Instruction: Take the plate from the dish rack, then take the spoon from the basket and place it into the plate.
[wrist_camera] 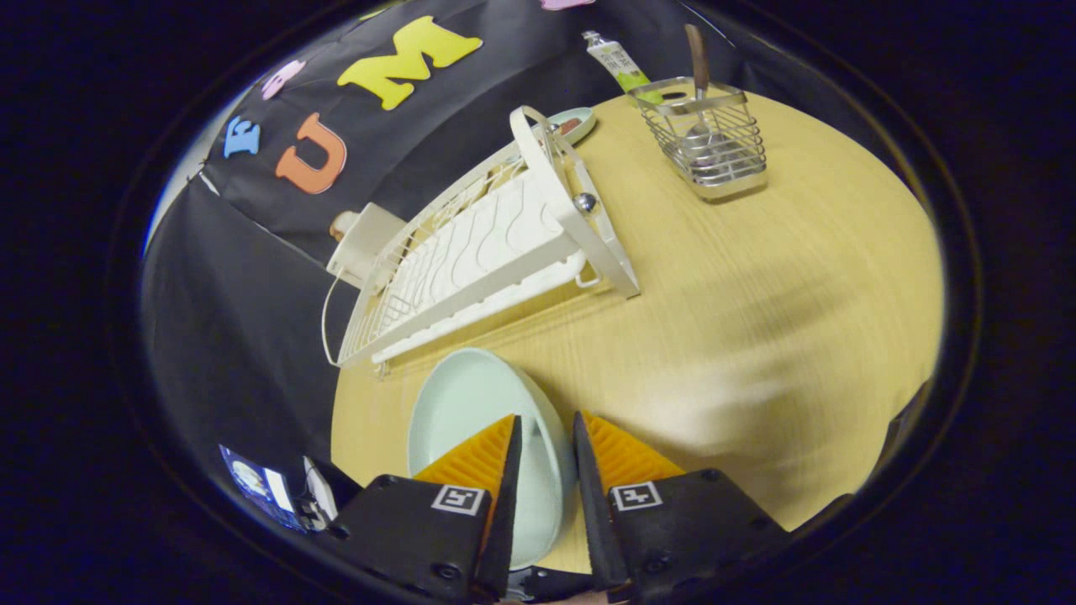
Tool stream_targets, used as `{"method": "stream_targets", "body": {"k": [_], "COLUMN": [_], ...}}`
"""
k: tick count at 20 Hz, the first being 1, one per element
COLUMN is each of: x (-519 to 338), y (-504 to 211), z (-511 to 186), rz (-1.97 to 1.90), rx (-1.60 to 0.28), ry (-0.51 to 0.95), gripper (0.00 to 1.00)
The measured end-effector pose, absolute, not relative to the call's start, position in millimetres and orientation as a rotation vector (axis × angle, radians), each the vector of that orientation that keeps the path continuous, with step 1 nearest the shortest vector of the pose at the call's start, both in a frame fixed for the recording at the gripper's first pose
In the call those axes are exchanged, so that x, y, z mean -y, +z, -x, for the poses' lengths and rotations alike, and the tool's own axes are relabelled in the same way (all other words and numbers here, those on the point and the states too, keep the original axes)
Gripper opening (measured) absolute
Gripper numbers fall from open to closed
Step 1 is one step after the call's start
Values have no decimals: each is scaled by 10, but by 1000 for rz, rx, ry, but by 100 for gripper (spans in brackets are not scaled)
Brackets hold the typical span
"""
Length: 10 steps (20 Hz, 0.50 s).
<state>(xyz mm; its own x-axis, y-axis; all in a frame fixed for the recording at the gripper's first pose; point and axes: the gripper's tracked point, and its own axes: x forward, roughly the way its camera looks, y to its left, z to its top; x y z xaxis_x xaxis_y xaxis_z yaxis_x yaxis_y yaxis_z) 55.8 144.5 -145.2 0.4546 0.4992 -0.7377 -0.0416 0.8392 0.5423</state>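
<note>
Wooden worktop (756,319) carries white dish rack (487,252) at its far edge, pale plate (471,412) lying flat just in front of rack, wire basket (710,143) beyond with spoon (698,67) upright inside; tool (546,441) narrowly parted, fingers straddling plate's near rim.

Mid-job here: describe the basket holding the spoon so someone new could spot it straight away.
Start at the white dish rack on the wooden table. Beyond the gripper, whose fingers straddle the pale plate's rim, the wire basket stands apart from the rack near the table's far edge. It is the only shiny metal cage, with a spoon handle sticking up.
</note>
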Motion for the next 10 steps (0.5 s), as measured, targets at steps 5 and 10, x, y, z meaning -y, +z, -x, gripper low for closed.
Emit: {"method": "stream_targets", "body": {"k": [5, 10], "x": [-1317, -1025], "y": [-1242, -756], "z": [-621, -718], "rz": [-413, -212], "rx": [-956, -701], "ry": [336, 235], "gripper": [62, 93]}}
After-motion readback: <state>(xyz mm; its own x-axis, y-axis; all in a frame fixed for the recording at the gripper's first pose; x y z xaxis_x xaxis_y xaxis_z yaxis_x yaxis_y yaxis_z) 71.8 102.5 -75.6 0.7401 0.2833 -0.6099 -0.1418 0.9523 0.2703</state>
